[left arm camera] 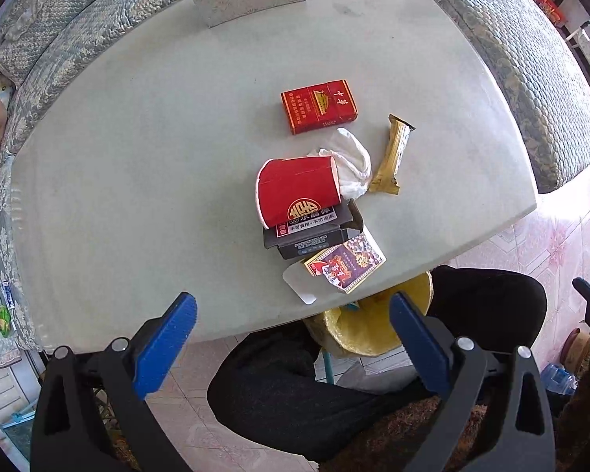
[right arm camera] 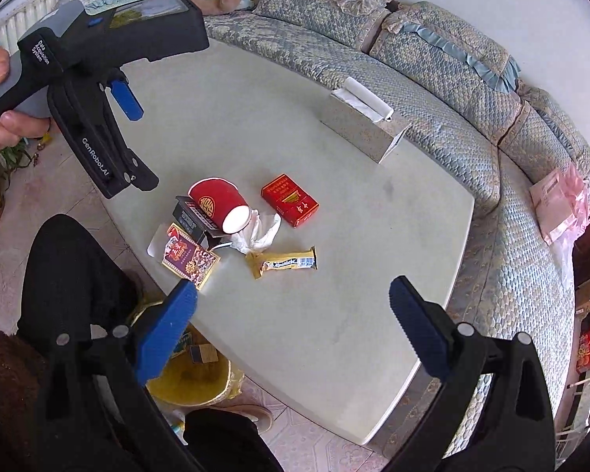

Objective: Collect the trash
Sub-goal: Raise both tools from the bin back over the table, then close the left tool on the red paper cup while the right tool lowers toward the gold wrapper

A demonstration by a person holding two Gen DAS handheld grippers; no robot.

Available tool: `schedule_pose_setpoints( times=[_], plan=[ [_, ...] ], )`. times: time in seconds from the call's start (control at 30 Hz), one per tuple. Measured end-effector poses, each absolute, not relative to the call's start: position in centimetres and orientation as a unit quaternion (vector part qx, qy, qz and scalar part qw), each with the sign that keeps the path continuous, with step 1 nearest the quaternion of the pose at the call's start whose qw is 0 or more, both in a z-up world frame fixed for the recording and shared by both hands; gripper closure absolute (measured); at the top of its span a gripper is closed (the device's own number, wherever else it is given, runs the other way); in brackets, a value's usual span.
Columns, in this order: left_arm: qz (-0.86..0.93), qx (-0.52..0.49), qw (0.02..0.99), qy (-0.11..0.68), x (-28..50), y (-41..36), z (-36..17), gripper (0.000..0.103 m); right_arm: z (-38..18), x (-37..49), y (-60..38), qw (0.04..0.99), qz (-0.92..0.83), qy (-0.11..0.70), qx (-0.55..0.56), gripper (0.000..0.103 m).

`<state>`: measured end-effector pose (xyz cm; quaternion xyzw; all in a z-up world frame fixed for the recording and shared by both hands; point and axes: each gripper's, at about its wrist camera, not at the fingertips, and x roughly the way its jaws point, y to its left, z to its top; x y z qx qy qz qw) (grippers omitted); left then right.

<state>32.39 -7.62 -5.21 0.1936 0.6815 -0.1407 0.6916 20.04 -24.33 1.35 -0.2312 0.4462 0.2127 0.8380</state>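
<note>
Red paper cup (left arm camera: 299,190) lies tipped beside crumpled tissue (left arm camera: 354,161); both tools, left tool (left arm camera: 293,334) and right tool (right arm camera: 293,314), gape empty.

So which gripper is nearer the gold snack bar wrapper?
Right. The right gripper hangs open just short of the gold snack bar wrapper; the left gripper is open, beyond the red paper cup.

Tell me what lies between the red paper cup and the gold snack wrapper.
A crumpled white tissue, touching the cup's mouth and reaching toward the wrapper; both wrist views show it.
</note>
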Motion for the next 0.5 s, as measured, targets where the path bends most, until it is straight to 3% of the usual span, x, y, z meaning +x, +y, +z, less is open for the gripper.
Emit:
schedule_pose_setpoints(
  times=[0.5],
  plan=[
    [-0.138, 0.179, 0.649, 0.727, 37.4, -9.9, -11.2, 0.007, -2.6, 25.9, -23.8, 0.772, 0.319, 0.462, -0.298, 0.007]
  ],
)
